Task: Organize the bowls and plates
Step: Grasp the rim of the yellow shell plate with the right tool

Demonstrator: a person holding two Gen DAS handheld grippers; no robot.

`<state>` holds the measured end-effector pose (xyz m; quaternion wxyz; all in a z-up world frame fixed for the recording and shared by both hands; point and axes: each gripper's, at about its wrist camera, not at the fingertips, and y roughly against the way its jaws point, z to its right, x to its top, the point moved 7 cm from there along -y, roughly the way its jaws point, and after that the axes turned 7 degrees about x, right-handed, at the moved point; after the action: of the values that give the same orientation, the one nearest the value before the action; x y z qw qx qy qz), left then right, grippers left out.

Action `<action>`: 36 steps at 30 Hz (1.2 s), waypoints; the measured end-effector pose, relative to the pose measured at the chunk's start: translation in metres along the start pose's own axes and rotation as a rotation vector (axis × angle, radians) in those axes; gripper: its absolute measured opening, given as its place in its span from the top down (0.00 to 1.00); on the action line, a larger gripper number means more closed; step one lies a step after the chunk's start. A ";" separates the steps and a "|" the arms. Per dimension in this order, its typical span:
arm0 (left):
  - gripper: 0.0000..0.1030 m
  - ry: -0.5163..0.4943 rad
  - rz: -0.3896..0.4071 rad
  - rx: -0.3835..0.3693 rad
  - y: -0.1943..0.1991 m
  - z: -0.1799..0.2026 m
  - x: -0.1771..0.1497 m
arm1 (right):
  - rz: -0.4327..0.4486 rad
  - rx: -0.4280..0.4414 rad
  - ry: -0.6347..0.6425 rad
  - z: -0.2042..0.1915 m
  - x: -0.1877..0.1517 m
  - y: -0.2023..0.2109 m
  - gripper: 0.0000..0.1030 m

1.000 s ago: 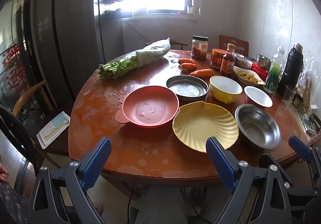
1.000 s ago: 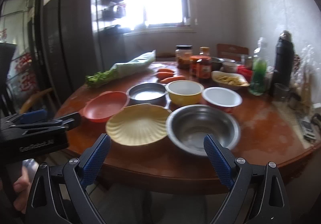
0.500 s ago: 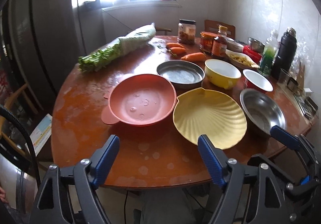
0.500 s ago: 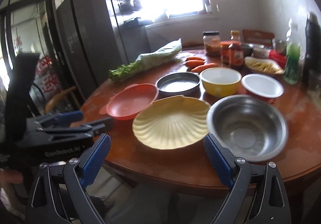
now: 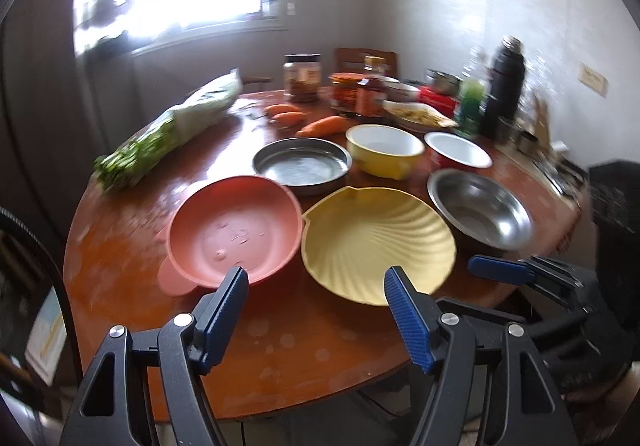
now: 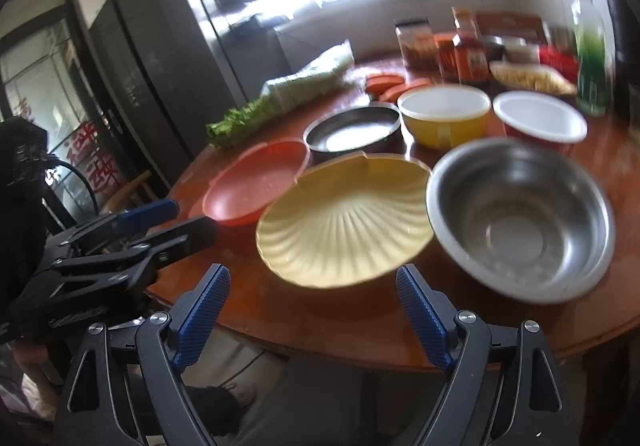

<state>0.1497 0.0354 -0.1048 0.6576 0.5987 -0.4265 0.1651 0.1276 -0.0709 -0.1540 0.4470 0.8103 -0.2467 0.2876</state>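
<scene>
2 plates, 4 bowls, 3 carrots on table.

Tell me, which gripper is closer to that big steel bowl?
Right. The right gripper sits just off the table edge beside the steel bowl, by the shell plate. The left gripper is farther, facing the pink bowl.

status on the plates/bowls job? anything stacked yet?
Nothing stacked: the orange dish, shell plate, steel bowl, steel pan, yellow bowl and red bowl sit separately on the table. Left tongs and right tongs are open, empty. All sorting remains.
</scene>
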 end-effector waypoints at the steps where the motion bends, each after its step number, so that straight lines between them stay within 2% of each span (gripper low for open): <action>1: 0.31 -0.018 -0.005 0.000 -0.001 0.003 0.001 | -0.025 0.001 -0.032 0.005 -0.003 -0.003 0.16; 4: 0.31 -0.066 -0.038 -0.022 -0.011 0.012 0.000 | -0.044 0.007 -0.144 0.020 -0.005 -0.006 0.16; 7: 0.36 -0.059 -0.082 -0.116 -0.024 0.020 0.000 | -0.045 0.010 -0.220 0.032 -0.004 -0.006 0.16; 11: 0.40 -0.003 -0.130 -0.189 -0.037 0.020 0.003 | -0.043 0.006 -0.228 0.033 0.001 -0.008 0.16; 13: 0.40 -0.001 -0.145 -0.203 -0.041 0.020 0.003 | -0.042 0.039 -0.261 0.036 0.004 -0.010 0.17; 17: 0.44 -0.013 -0.163 -0.219 -0.047 0.024 0.005 | -0.045 0.073 -0.306 0.042 0.009 -0.013 0.29; 20: 0.44 -0.016 -0.194 -0.267 -0.050 0.028 0.003 | -0.054 0.067 -0.329 0.048 0.010 -0.012 0.39; 22: 0.44 -0.023 -0.224 -0.249 -0.054 0.029 0.000 | -0.057 0.065 -0.341 0.051 0.012 -0.012 0.40; 26: 0.44 -0.034 -0.267 -0.149 -0.060 0.018 -0.006 | -0.056 0.053 -0.341 0.055 0.014 -0.011 0.40; 31: 0.44 0.058 -0.361 -0.242 -0.075 0.019 -0.013 | -0.052 0.055 -0.341 0.055 0.017 -0.014 0.40; 36: 0.44 0.134 -0.392 -0.205 -0.087 0.004 -0.010 | -0.055 0.060 -0.334 0.055 0.019 -0.015 0.42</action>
<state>0.2057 0.0147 -0.1689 0.7612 0.5879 -0.2721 0.0294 0.1639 -0.1145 -0.1738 0.3831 0.8662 -0.2869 0.1438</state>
